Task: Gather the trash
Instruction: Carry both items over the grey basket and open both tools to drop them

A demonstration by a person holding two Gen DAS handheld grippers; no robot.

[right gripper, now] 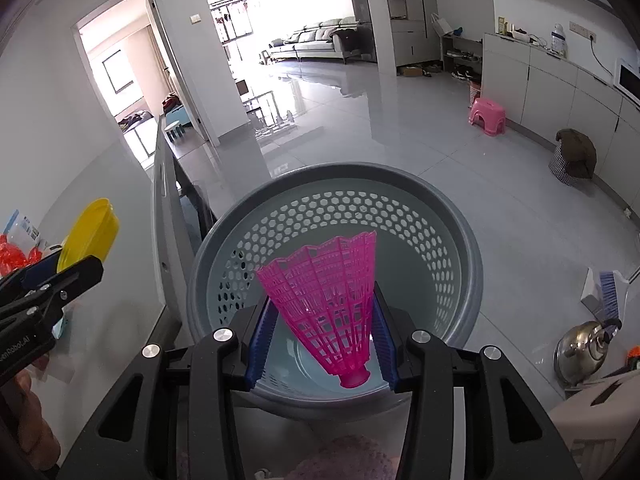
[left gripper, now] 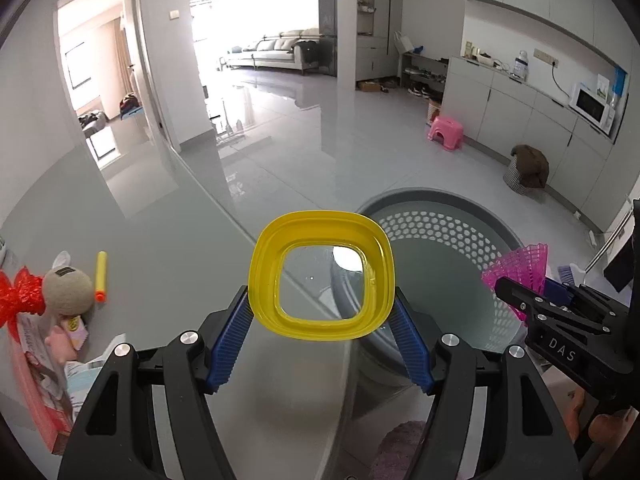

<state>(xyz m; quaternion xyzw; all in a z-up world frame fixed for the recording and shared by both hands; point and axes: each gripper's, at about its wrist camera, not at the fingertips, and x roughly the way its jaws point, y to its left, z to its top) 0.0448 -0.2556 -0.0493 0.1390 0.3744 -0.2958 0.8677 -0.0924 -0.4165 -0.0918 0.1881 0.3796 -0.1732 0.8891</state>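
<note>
The left gripper (left gripper: 322,320) grips a yellow lid (left gripper: 320,276) between its jaws, beside the grey basket (left gripper: 440,236).

Left gripper (left gripper: 322,334) fingers part-spread, clamped on load; right gripper (right gripper: 322,342) fingers narrower, clamped; both angled downward

A home: sofa (left gripper: 276,50), microwave (left gripper: 591,106), shoe rack (left gripper: 424,74), tiled floor (left gripper: 320,144)
</note>
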